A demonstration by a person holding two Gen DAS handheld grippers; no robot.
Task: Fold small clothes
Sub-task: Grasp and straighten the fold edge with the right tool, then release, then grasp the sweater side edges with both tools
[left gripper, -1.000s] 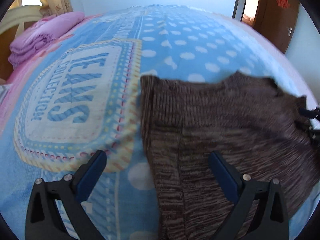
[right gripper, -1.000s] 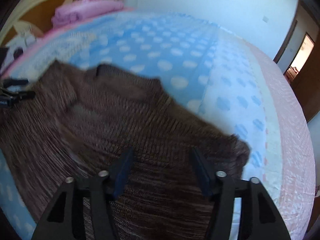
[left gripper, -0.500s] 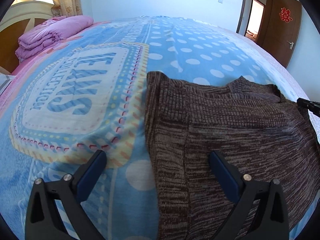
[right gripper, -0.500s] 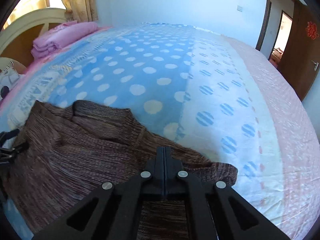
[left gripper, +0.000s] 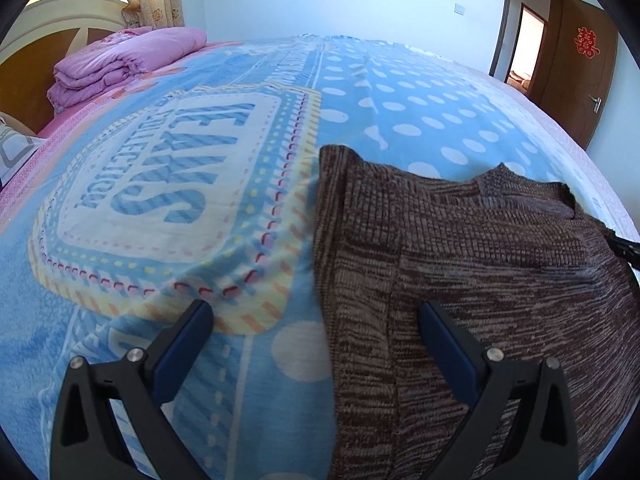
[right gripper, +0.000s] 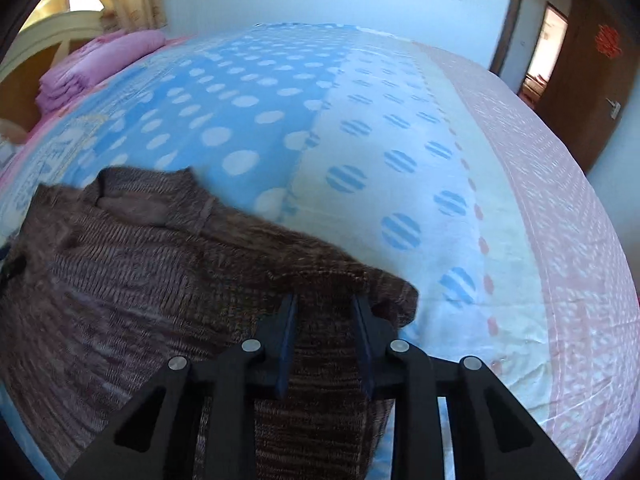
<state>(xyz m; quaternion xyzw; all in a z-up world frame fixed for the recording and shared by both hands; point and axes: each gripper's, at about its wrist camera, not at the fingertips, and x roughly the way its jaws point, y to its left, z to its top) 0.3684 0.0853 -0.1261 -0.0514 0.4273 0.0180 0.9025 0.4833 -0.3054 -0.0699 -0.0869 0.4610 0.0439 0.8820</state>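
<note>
Fleecy polka-dot blanket [left gripper: 400, 104] bears a ribbed brown sweater [left gripper: 480, 264]; left tool [left gripper: 316, 320] spread wide, right tool [right gripper: 325, 308] parted.

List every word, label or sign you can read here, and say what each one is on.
"COLLECTION": blue letters in the white panel printed on the bed blanket, running sideways in the left wrist view.
A larger striped blue word above it: about five letters, too distorted to read for sure.
Band of lettering farther up the blanket: too small to read.
Red paper character on the brown door: a double-happiness sign.
</note>
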